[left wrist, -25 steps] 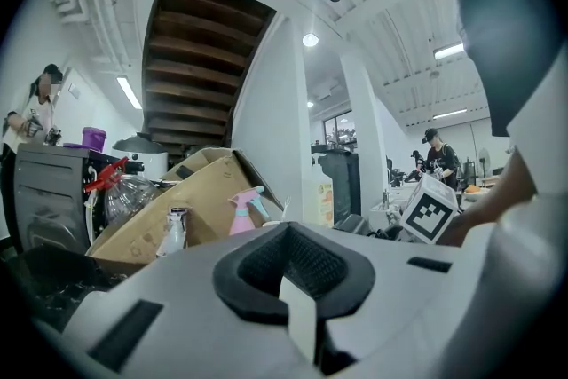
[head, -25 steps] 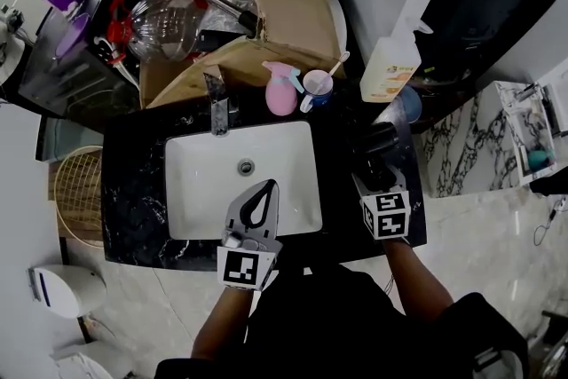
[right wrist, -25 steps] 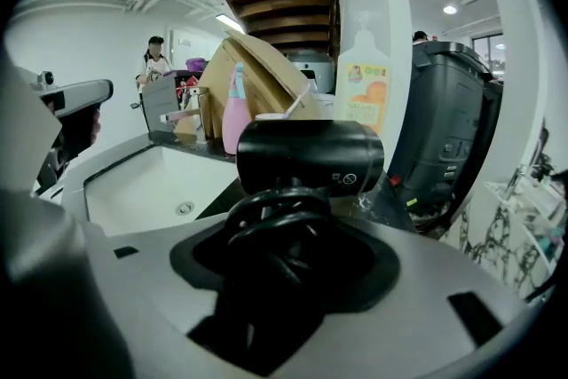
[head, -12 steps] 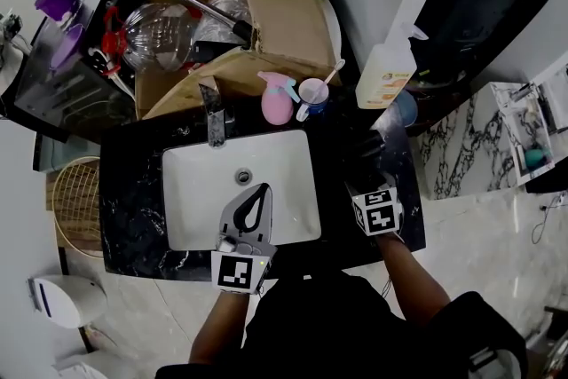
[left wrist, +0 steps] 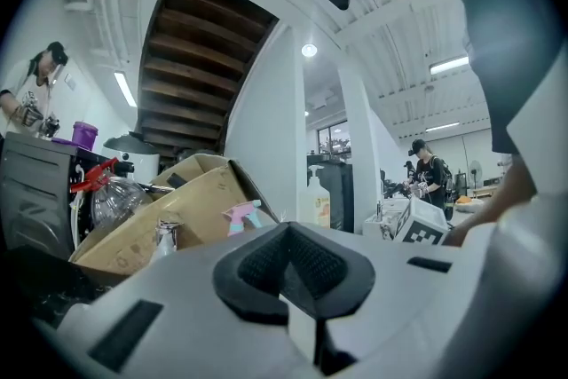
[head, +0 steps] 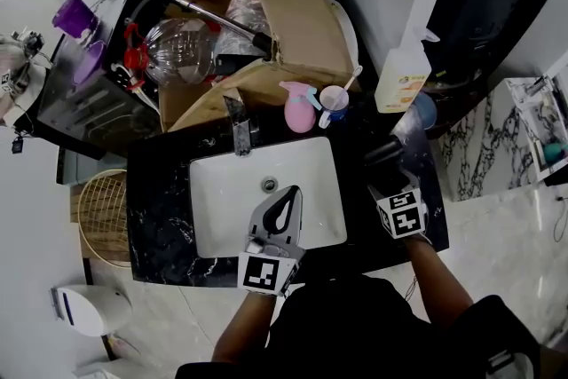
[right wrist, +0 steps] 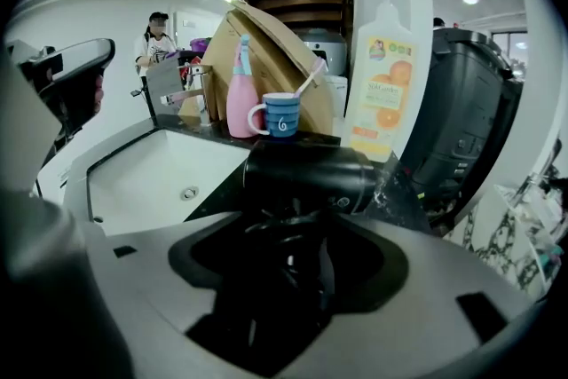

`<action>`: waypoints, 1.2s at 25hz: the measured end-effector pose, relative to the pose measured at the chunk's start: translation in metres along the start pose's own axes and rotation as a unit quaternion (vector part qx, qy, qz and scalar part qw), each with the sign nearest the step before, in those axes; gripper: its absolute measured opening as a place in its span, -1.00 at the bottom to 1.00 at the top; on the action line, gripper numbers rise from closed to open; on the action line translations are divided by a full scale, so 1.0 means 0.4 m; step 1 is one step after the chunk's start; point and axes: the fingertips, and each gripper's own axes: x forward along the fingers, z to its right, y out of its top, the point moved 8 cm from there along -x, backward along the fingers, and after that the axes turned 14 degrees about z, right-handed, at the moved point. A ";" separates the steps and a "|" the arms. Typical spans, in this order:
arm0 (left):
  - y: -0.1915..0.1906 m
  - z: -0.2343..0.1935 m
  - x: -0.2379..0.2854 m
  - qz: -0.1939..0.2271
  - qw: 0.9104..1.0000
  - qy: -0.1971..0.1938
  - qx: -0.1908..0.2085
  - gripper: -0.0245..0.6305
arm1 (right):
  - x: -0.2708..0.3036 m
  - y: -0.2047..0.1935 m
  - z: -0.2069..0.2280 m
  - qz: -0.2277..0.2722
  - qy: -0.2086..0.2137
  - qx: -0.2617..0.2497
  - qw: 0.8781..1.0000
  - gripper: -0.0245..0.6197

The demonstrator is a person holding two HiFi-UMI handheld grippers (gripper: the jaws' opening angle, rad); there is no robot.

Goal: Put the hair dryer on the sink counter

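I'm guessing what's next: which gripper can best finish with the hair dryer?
Right. The right gripper, jaws just opening, straddles the hair dryer handle; the left gripper is shut over the sink.

Right gripper: jaws stand wide apart and have just been opening, with the handle of the black hair dryer between them. Its barrel lies crosswise on the dark tabletop, beside the white sink. Behind stand a blue mug and a pink spray bottle.

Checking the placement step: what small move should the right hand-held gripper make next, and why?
Probably draw the right hand-held gripper straight back: its jaws have just been opening, the hair dryer lies on the sink counter, its handle between them.
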 end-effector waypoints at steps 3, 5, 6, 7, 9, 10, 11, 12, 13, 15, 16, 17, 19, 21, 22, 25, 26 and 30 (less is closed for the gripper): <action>0.003 0.001 -0.013 -0.009 1.000 -0.005 -0.001 -0.93 | -0.026 0.043 -0.008 0.034 -0.003 -0.010 0.999 -0.05; 0.004 0.001 -0.013 -0.010 1.000 -0.008 0.002 -0.93 | -0.047 0.082 -0.012 0.061 -0.003 -0.012 0.998 -0.05; 0.005 0.002 -0.011 -0.010 1.000 -0.010 0.003 -0.93 | -0.058 0.103 -0.014 0.074 -0.002 -0.013 0.997 -0.05; 0.007 0.002 -0.009 -0.009 1.000 -0.011 0.004 -0.93 | -0.068 0.124 -0.018 0.087 -0.001 -0.016 0.996 -0.05; 0.012 0.004 -0.005 -0.006 1.000 -0.015 0.007 -0.93 | -0.087 0.162 -0.033 0.105 0.003 -0.028 0.994 -0.05; 0.015 0.004 -0.003 -0.003 1.000 -0.017 0.007 -0.93 | -0.097 0.180 -0.041 0.113 0.004 -0.037 0.993 -0.05; 0.019 0.005 -0.001 -0.001 1.000 -0.018 0.008 -0.93 | -0.108 0.197 -0.049 0.122 0.006 -0.045 0.991 -0.06; 0.021 0.005 0.000 0.002 1.000 -0.018 0.009 -0.93 | -0.119 0.215 -0.057 0.135 0.009 -0.052 0.989 -0.07; 0.022 0.003 0.000 0.004 1.000 -0.017 0.011 -0.93 | -0.131 0.232 -0.064 0.151 0.010 -0.057 0.987 -0.10; 0.027 0.000 0.001 0.006 1.000 -0.014 0.012 -0.93 | -0.154 0.265 -0.078 0.182 0.007 -0.071 0.981 -0.22; 0.030 -0.002 0.001 0.005 1.000 -0.013 0.011 -0.93 | -0.166 0.279 -0.085 0.194 0.004 -0.081 0.978 -0.30; 0.032 -0.003 0.002 0.005 1.000 -0.012 0.010 -0.93 | -0.177 0.290 -0.090 0.206 0.000 -0.090 0.974 -0.39; 0.034 -0.004 0.003 0.007 1.000 -0.011 0.009 -0.93 | -0.200 0.308 -0.097 0.229 -0.011 -0.106 0.967 -0.55; 0.035 -0.005 0.002 0.008 1.000 -0.013 0.010 -0.93 | -0.217 0.317 -0.104 0.254 -0.023 -0.114 0.960 -0.75; 0.035 -0.007 0.001 0.010 1.000 -0.015 0.013 -0.93 | -0.223 0.318 -0.107 0.264 -0.028 -0.117 0.957 -0.82; 0.031 -0.007 0.001 0.014 1.000 -0.017 0.016 -0.93 | -0.234 0.317 -0.106 0.281 -0.039 -0.125 0.951 -0.92; 0.032 -0.006 0.003 0.016 1.000 -0.016 0.016 -0.93 | -0.237 0.317 -0.104 0.283 -0.041 -0.127 0.950 -0.92; 0.036 -0.009 0.009 0.022 0.999 -0.018 0.021 -0.93 | -0.249 0.318 -0.103 0.297 -0.054 -0.122 0.946 -0.93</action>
